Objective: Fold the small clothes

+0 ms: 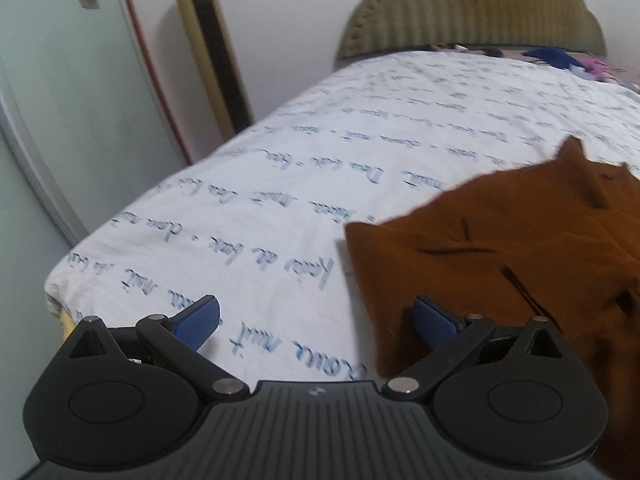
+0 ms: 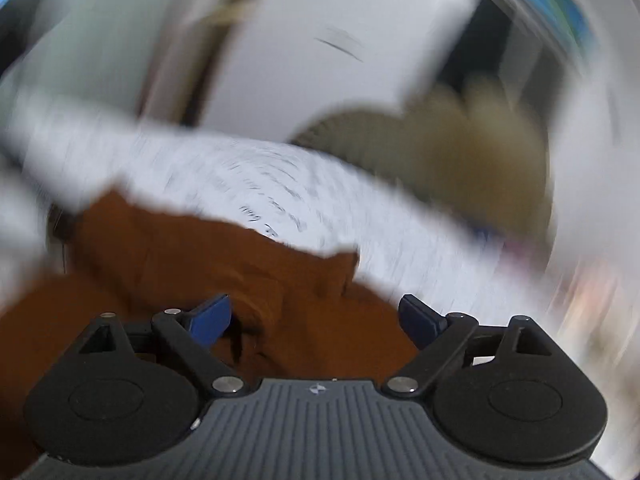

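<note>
A rust-brown garment (image 1: 520,248) lies partly folded on a white bed sheet (image 1: 280,184) printed with blue handwriting. My left gripper (image 1: 316,322) is open above the sheet, its right blue pad just over the garment's near left corner and nothing between its fingers. In the blurred right wrist view the same brown garment (image 2: 200,264) fills the lower left. My right gripper (image 2: 316,318) stands open above it, with bunched cloth showing below the gap and neither pad pressing on it.
A padded olive headboard (image 1: 472,12) stands at the far end of the bed, with dark blue and pink items (image 1: 568,60) beside it. A gold tower fan (image 1: 212,40) and a pale wardrobe door (image 1: 60,100) stand left of the bed.
</note>
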`<action>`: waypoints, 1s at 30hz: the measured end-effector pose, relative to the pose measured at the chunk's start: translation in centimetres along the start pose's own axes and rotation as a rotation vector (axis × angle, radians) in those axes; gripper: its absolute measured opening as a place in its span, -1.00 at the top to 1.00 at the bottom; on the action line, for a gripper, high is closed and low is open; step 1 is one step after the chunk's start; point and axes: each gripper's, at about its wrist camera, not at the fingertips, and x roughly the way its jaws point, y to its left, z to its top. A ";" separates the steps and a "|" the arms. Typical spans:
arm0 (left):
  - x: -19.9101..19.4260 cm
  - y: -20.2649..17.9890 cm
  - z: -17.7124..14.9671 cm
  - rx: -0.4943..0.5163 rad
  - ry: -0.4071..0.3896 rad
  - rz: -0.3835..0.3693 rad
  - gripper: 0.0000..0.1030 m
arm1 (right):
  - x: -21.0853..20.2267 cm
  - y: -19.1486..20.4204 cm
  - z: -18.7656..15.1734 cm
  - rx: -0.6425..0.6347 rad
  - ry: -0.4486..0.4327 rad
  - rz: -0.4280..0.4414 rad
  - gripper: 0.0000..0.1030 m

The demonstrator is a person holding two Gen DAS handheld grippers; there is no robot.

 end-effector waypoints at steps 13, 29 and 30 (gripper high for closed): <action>2.0 -0.1 0.1 -0.026 0.050 -0.003 -1.00 | 2.8 7.1 1.4 -0.397 -0.068 0.014 0.76; -0.2 -8.8 2.1 0.048 -0.009 -0.180 -1.00 | 2.3 -15.3 -9.3 0.995 0.203 0.106 0.43; -0.3 -9.4 1.8 0.063 -0.015 -0.177 -1.00 | 2.4 -15.6 -10.1 1.040 0.205 0.126 0.22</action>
